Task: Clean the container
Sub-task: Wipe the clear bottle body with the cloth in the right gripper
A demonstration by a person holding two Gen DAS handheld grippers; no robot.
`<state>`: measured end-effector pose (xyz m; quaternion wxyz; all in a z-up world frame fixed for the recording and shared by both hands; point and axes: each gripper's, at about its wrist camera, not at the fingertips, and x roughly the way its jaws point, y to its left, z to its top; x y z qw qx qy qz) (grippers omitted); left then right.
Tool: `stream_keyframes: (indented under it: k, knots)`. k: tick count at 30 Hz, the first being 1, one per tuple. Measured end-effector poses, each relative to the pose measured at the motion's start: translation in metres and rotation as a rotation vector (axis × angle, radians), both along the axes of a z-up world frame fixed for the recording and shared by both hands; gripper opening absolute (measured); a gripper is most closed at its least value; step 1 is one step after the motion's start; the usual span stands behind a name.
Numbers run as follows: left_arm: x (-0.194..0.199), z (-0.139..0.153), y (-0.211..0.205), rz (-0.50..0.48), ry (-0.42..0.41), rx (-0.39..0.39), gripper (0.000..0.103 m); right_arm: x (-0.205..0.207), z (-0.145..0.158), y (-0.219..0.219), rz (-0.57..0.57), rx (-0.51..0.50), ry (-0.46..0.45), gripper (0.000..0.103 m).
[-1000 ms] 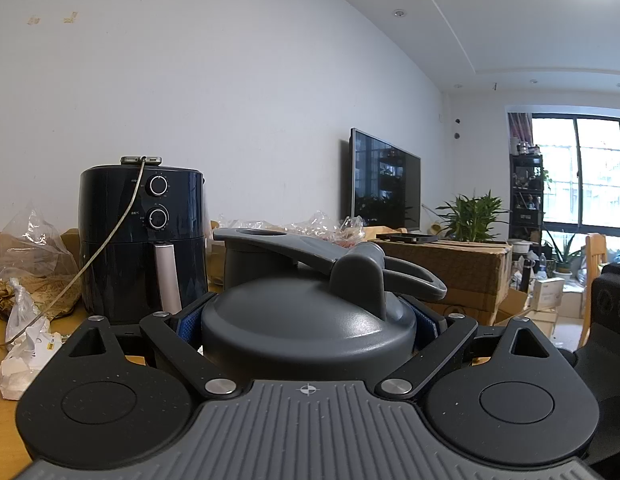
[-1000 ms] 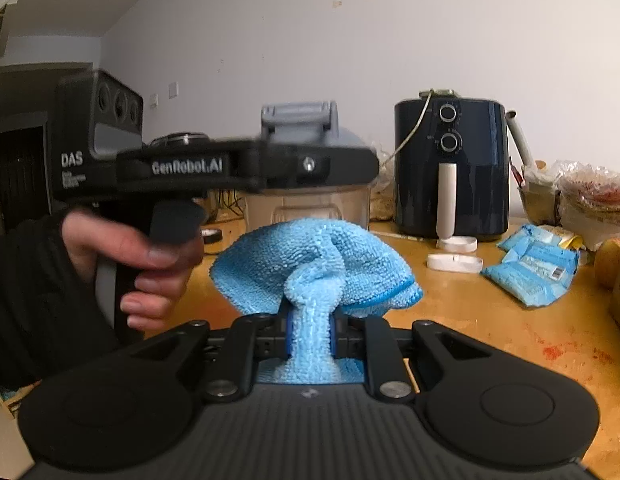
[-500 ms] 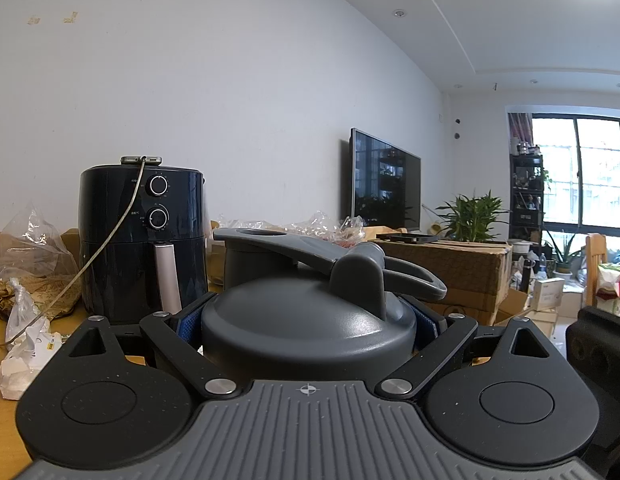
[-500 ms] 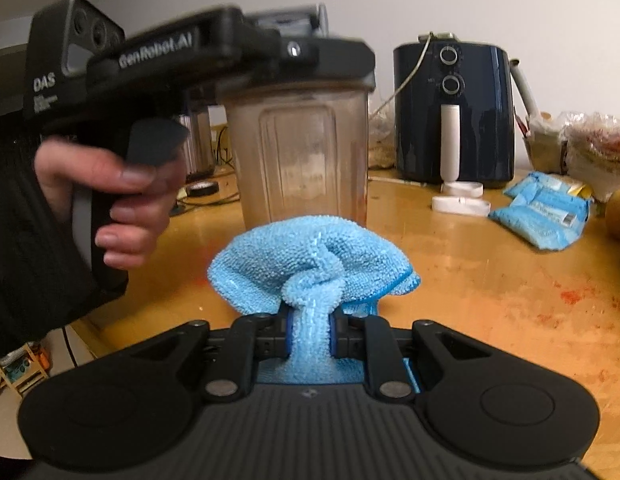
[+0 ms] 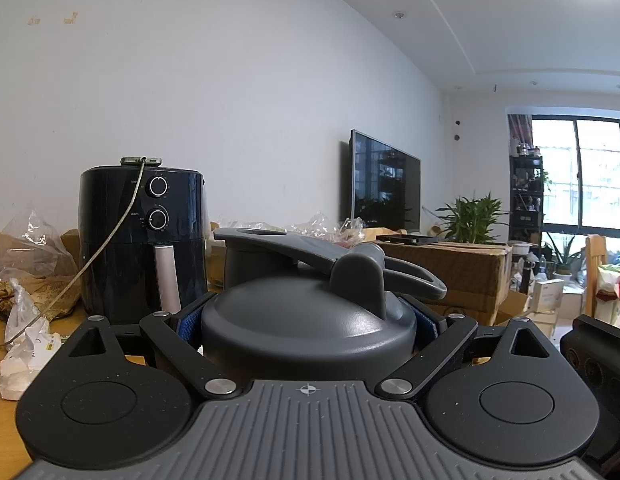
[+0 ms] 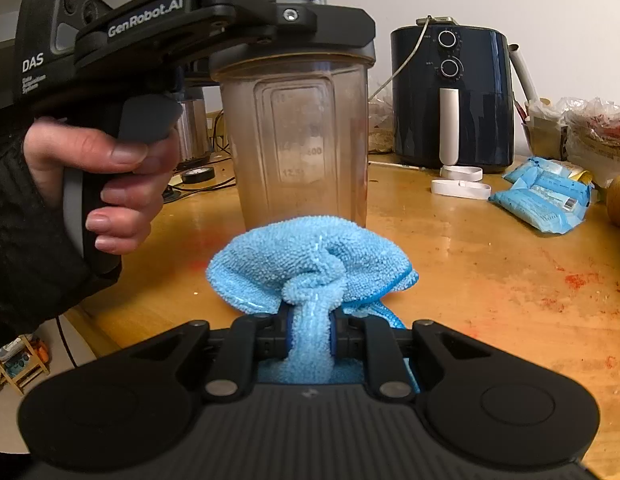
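A cloudy clear plastic container point(image 6: 302, 136) with a dark grey lid point(image 5: 306, 320) stands upright on the wooden table point(image 6: 489, 280). My left gripper point(image 5: 308, 324) is shut on the lid, its blue pads against both sides; in the right wrist view it point(image 6: 310, 24) reaches in from the left at the container's top, held by a hand point(image 6: 110, 184). My right gripper point(image 6: 308, 332) is shut on a bunched blue microfibre cloth point(image 6: 310, 268), which hangs just in front of the container's lower wall. Whether cloth and container touch I cannot tell.
A black air fryer point(image 6: 449, 96) stands behind the container at the wall, with white rings point(image 6: 459, 184) before it. Blue packets point(image 6: 541, 196) and plastic bags point(image 6: 597, 128) lie at the right. Red stains point(image 6: 581, 280) mark the table. Cardboard boxes point(image 5: 449, 276) stand beyond.
The right gripper with the cloth has dipped and come closer to the container, whose clear wall now fills the view behind the cloth. The left gripper has held still on the lid.
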<state>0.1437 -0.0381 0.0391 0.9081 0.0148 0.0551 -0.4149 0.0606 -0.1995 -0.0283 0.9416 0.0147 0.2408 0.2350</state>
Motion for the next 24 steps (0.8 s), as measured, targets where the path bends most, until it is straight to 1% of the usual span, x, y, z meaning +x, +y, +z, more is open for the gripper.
stream_keyframes:
  k: [6, 19, 24]
  knots:
    - [-0.0009, 0.0, 0.0004, 0.002, 0.0, -0.003, 0.095, 0.0007, 0.0005, -0.0007, 0.001, 0.004, 0.006, 0.009]
    - [-0.0045, 0.0018, -0.0029, 0.018, 0.007, 0.018, 0.095, -0.0002, -0.0008, -0.0003, -0.003, 0.008, 0.002, 0.009]
    - [-0.0037, 0.0007, -0.002, 0.021, 0.011, 0.009, 0.095, 0.0025, -0.0005, -0.0015, 0.002, 0.014, 0.011, 0.009]
